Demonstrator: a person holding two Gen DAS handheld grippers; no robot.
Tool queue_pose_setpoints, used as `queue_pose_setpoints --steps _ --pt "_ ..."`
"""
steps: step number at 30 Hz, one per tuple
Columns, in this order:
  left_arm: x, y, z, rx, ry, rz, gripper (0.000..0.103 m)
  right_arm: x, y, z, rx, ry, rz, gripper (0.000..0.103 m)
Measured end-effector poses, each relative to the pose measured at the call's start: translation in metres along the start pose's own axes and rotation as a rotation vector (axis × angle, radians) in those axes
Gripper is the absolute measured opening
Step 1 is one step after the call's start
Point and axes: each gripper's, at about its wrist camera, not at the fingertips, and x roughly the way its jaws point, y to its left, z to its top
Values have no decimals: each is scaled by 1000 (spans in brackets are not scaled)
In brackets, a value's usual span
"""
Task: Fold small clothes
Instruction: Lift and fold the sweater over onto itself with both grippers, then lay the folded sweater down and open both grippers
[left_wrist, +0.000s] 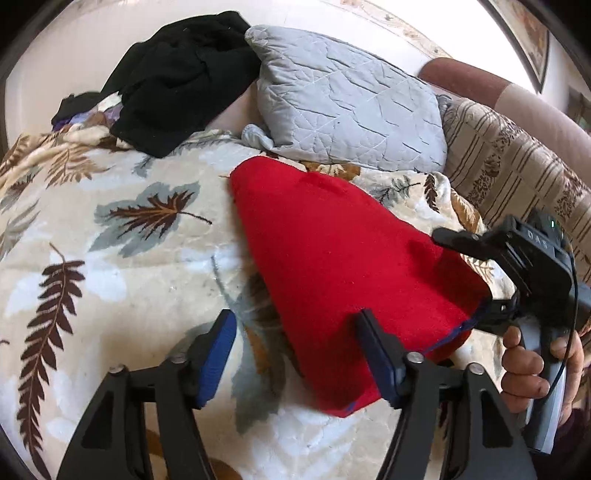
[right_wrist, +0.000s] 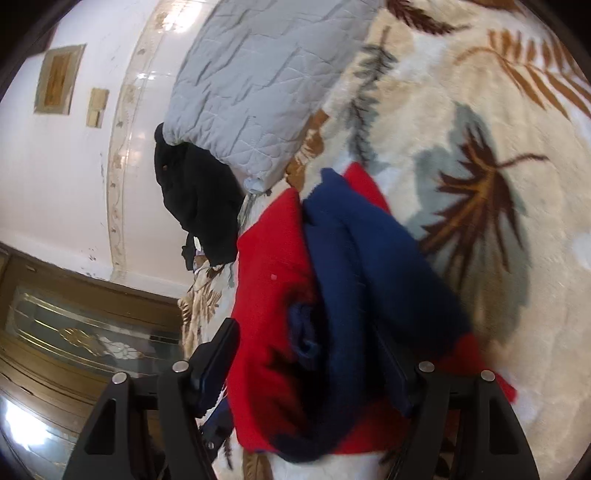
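Red garment (left_wrist: 332, 258) spread on leaf-print blanket (left_wrist: 110, 229) just below grey pillow (left_wrist: 347, 99) for folding; left tool (left_wrist: 299, 354) wide open, empty, beside near edge; right tool (right_wrist: 310, 354) apparently closing on bunched red-and-navy cloth, grip uncertain.

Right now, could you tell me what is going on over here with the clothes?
A person with a gripper in each hand is folding a small red and blue garment on a leaf-patterned blanket. The left gripper is open at its near edge. The right gripper has the bunched cloth between its fingers. A black garment and grey pillow lie behind.
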Motion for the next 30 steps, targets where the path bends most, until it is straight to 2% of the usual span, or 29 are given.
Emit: queue_pose_setpoints --steps 1,2,4,7,9,11,13,16,19,20,23,24,25,29,30 --pt "0 -1 2 14 5 -6 70 6 5 -2 -31 3 -20 61" --pt "1 -2 5 24 5 -10 70 14 11 -5 -73 21 -61 32" --pt "-2 -3 7 49 -5 -22 70 16 20 -9 -129 -3 -122 27" --pt "-11 -4 9 46 -18 -49 70 -14 46 -11 -224 -142 -107 20" --pt "-19 -7 10 54 -54 -64 70 -33 58 -15 -285 -208 -126 16" --pt "-22 -13 10 73 -69 -54 70 -47 58 -20 -323 -247 -157 16" --pt "-16 -20 7 101 -50 -41 70 -48 40 -20 -292 -225 -228 16" --pt "7 -32 -2 173 35 10 71 -31 5 -13 -216 -82 -295 21" --pt "14 -33 -7 183 46 24 76 -40 -5 -6 -150 -55 -285 31" --pt "13 -31 -5 173 46 25 77 -51 -4 -3 -138 -86 -288 37" --pt "15 -26 -4 149 61 11 78 -86 0 4 -119 -247 -291 69" --pt "15 -25 -4 141 64 7 78 -93 6 8 -133 -287 -271 69" --pt "15 -26 -4 142 66 7 78 -93 12 14 -155 -289 -252 69" --pt "17 -26 -3 141 79 9 79 -51 49 38 -294 -151 -270 65" --pt "17 -25 -2 138 81 8 80 -35 61 44 -337 -116 -297 56"
